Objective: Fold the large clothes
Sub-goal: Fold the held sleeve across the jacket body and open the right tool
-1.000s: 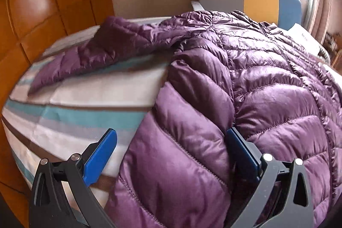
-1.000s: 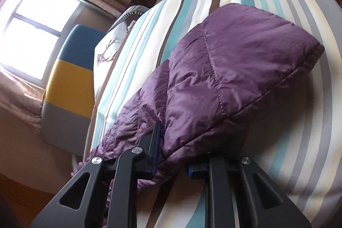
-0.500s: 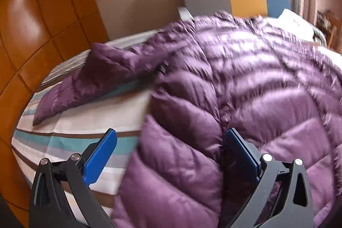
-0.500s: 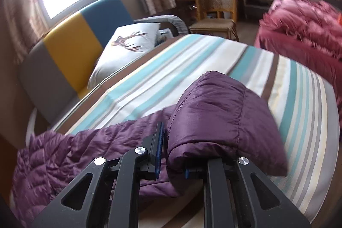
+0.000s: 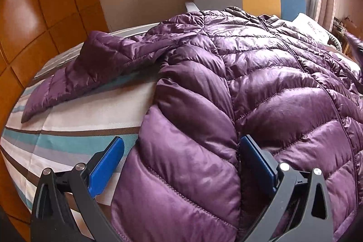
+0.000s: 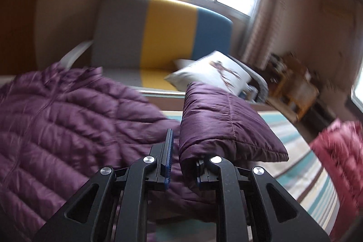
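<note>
A soft, slippery purple quilted down jacket (image 5: 261, 87) on a striped bed (image 5: 68, 128), best taken at its cuffs, is straddled by the open left claw (image 5: 181, 165) while its sleeve cuff (image 6: 226, 126) is pinched in the right claw (image 6: 183, 165).

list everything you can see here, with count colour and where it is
puffer jacket: one, purple, spread across the bed
held sleeve: one, purple, clamped in the right gripper above the bed
other sleeve: one, purple, lying out to the jacket's left
bed cover: one, white with teal, grey and brown stripes, under the jacket
chair: one, grey, yellow and blue, beyond the bed
pillow: one, white with a print, on the chair
second garment: one, pink-red, right edge
left gripper: black with blue fingers, open, straddling the jacket's hem
right gripper: black, shut on the sleeve
</note>
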Motion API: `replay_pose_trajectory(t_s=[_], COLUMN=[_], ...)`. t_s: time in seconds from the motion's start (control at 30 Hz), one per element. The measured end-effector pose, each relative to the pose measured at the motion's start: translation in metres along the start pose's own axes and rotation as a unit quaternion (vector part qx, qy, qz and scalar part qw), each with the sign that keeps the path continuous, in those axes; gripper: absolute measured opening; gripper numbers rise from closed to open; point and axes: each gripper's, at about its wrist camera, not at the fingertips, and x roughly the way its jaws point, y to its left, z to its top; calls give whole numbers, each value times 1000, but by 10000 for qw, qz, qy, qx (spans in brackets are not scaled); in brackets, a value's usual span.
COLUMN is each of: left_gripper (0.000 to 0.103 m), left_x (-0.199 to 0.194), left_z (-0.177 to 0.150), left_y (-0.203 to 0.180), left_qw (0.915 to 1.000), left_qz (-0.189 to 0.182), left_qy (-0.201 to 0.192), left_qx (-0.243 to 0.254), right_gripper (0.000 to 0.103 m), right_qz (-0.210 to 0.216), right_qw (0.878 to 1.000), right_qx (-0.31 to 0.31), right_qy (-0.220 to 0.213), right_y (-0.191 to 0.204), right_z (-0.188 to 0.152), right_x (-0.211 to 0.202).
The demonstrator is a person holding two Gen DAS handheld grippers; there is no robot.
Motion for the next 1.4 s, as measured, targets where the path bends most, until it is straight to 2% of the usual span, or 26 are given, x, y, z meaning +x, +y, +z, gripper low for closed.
replay_pose_trajectory(t_s=[0.13, 0.2, 0.23, 0.33, 0.4, 0.5, 0.57, 0.63, 0.67, 0.7, 0.73, 0.87, 1.03, 1.13, 1.27, 1.3, 1.4], left_gripper=[101, 101, 101, 101, 101, 101, 101, 101, 101, 101, 101, 101, 101, 101, 101, 101, 101], left_x=[0, 1, 1, 0, 0, 0, 0, -1, -1, -2, -4, -12, -11, -11, -10, -10, -11], left_z=[-1, -1, -1, -2, -2, -2, -2, -2, -1, 0, 1, 11, 13, 9, 11, 13, 21], left_y=[0, 0, 0, 0, -1, -1, -2, -2, -2, -2, -3, -10, -27, -28, -21, -20, -25], left_qw=[10000, 10000, 10000, 10000, 10000, 10000, 10000, 10000, 10000, 10000, 9999, 9997, 9995, 9997, 9998, 9997, 9996], left_qz=[-30, -37, -40, -23, -8, 13, 32, 36, 37, 46, 64, -15, 58, 100, -62, -103, -203], left_qy=[-1, -5, -4, -13, -21, -23, -18, 16, 50, 80, 114, 235, 209, 115, 195, 212, 159], left_qx=[-31, -37, -41, -31, -21, -6, 1, -5, -12, -16, -11, 81, 248, 177, -53, -100, -144], right_gripper=[16, 16, 16, 16, 16, 16, 22, 46, 54, 68, 72, 72, 72, 72, 72, 72, 72], right_qz=[158, 211, 248, 352, 281, 376, 618, 795, 880, 984, 1143, 1484, 1594, 1787, 2526, 2518, 2214], right_qw=[9923, 9787, 9672, 9392, 9264, 9312, 9408, 9519, 9567, 9624, 9675, 9792, 9840, 9797, 9531, 9513, 9641], right_qx=[-1214, -2008, -2482, -3346, -3671, -3566, -3317, -2953, -2771, -2532, -2254, -1384, -772, -893, -1665, -1766, -1402], right_qy=[-201, -364, -480, -683, -784, -658, -331, -156, -124, -86, -38, 51, 217, 150, -90, -181, -434], right_y=[69, 103, 122, 156, 165, 160, 150, 136, 126, 117, 105, 70, 64, 89, 130, 133, 118], right_z=[-10, -22, -31, -56, -68, -66, -59, -52, -50, -47, -45, -42, -26, -12, -18, -22, -22], right_x=[-10, -17, -22, -33, -38, -39, -37, -41, -42, -45, -48, -56, -40, -33, -52, -58, -66])
